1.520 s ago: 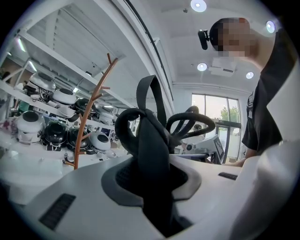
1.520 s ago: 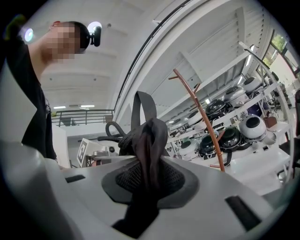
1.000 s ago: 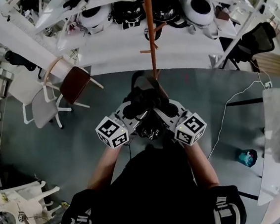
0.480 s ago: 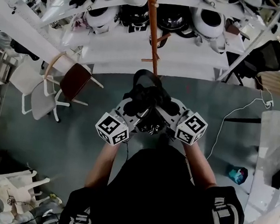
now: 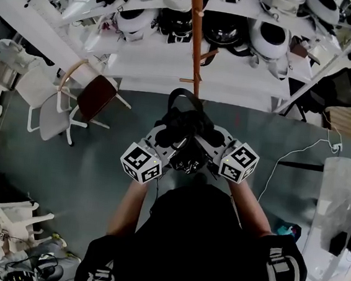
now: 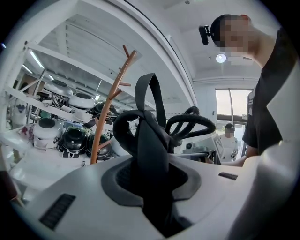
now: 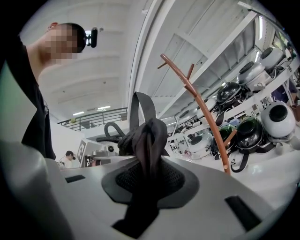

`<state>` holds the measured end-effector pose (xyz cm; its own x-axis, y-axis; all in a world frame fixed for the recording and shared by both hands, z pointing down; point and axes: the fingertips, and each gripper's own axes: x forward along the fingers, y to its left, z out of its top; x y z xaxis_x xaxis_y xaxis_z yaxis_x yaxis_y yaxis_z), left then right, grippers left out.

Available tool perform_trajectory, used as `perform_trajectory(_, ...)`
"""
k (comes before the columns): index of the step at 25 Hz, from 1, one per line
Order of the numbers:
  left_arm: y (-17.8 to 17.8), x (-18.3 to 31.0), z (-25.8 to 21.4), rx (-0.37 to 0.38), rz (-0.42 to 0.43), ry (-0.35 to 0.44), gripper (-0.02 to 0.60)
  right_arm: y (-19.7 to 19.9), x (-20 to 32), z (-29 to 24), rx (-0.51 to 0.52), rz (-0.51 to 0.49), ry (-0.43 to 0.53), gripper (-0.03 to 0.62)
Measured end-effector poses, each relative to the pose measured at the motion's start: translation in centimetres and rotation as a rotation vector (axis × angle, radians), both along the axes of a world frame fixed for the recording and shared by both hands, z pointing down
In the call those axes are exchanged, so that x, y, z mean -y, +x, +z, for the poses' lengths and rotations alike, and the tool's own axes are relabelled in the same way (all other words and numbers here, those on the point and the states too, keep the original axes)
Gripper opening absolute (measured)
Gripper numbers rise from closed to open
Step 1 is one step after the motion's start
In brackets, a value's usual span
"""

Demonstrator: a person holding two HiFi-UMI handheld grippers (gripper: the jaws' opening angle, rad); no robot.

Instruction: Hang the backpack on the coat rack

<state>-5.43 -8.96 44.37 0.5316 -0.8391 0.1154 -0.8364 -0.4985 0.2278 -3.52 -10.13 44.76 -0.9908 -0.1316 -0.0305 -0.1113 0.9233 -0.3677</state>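
The black backpack (image 5: 186, 130) hangs bunched between both grippers in front of the person's chest. My left gripper (image 5: 168, 136) is shut on one black strap (image 6: 151, 150), and my right gripper (image 5: 206, 137) is shut on another gathered strap (image 7: 147, 140). The backpack's top loop (image 5: 183, 97) stands up just short of the coat rack. The coat rack (image 5: 195, 39) is a slim brown wooden pole with short pegs, straight ahead. In the left gripper view the coat rack (image 6: 107, 117) rises to the left of the strap. In the right gripper view the coat rack (image 7: 206, 115) stands to the strap's right.
White shelving with several black and white helmets (image 5: 265, 31) stands right behind the rack. Two chairs (image 5: 89, 103) sit at the left. A white table (image 5: 335, 197) and a floor cable (image 5: 295, 162) lie to the right. Another person (image 6: 229, 136) stands far off.
Both grippers have moved forward together with the backpack. The rack and the shelves sit closer, and the top loop is nearer the pole. Both grips are unchanged.
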Motion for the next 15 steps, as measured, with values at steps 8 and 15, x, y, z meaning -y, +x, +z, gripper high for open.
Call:
perform_trajectory(8, 1.0, 1.2, 0.1, 0.002, -0.034, 0.007, 0.112, 1.0, 1.2, 0.1, -0.003, -0.035, 0.002, 0.098)
perform_trajectory(15, 2.2, 2.4, 0.3, 0.009, -0.040, 0.007, 0.112, 2.2, 2.4, 0.4, -0.009, -0.040, 0.007, 0.098)
